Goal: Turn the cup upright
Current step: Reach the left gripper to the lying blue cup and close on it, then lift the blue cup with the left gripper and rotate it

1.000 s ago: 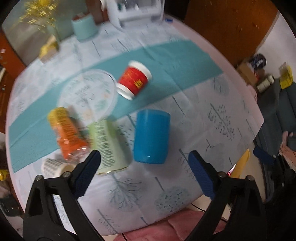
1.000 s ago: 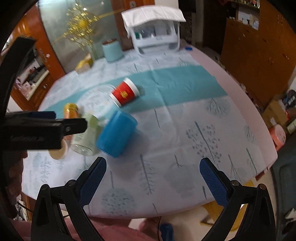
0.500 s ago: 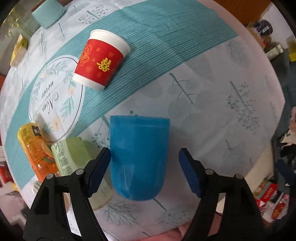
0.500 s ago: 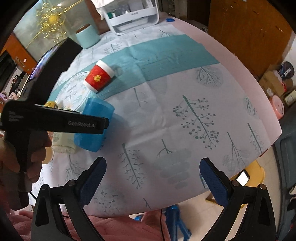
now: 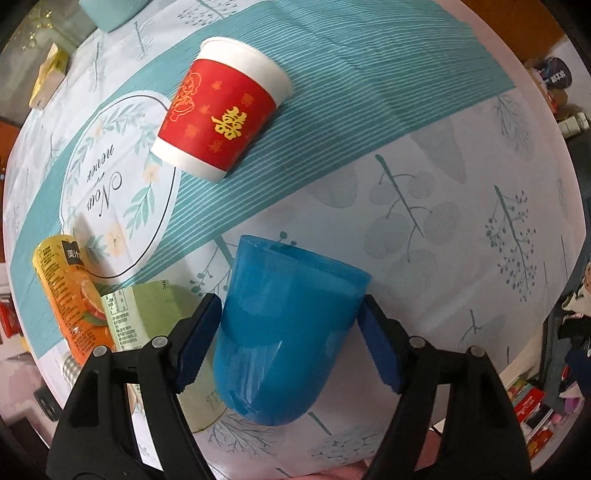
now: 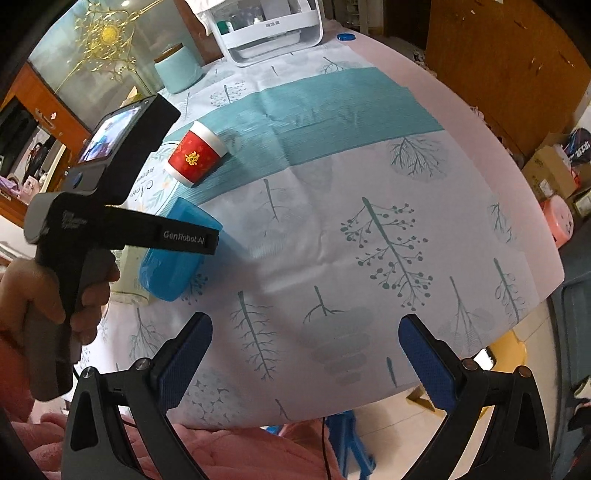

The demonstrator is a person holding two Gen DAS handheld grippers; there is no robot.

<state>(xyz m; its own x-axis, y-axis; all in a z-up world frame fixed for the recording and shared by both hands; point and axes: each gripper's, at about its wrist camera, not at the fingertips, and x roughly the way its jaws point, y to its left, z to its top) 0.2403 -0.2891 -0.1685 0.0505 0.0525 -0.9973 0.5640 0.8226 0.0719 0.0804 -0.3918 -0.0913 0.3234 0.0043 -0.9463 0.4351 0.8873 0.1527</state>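
Observation:
A blue plastic cup (image 5: 284, 332) lies on its side on the tablecloth, rounded base toward the camera, mouth pointing away. My left gripper (image 5: 290, 341) straddles its lower half, both blue pads right at its sides, jaws still spread around it. In the right wrist view the cup (image 6: 173, 266) sits partly behind the left gripper's body (image 6: 122, 229). My right gripper (image 6: 301, 354) is open and empty over the table's near edge, well right of the cup.
A red paper cup (image 5: 221, 107) lies on its side on the teal stripe beyond the blue cup. An orange bottle (image 5: 66, 295) and a green bottle (image 5: 147, 325) lie just left of it. A white appliance (image 6: 266, 26) and teal canister (image 6: 179, 70) stand at the far edge.
My left gripper has moved forward and down onto the blue cup and narrowed until its pads flank the cup. The right gripper has barely shifted and stays open.

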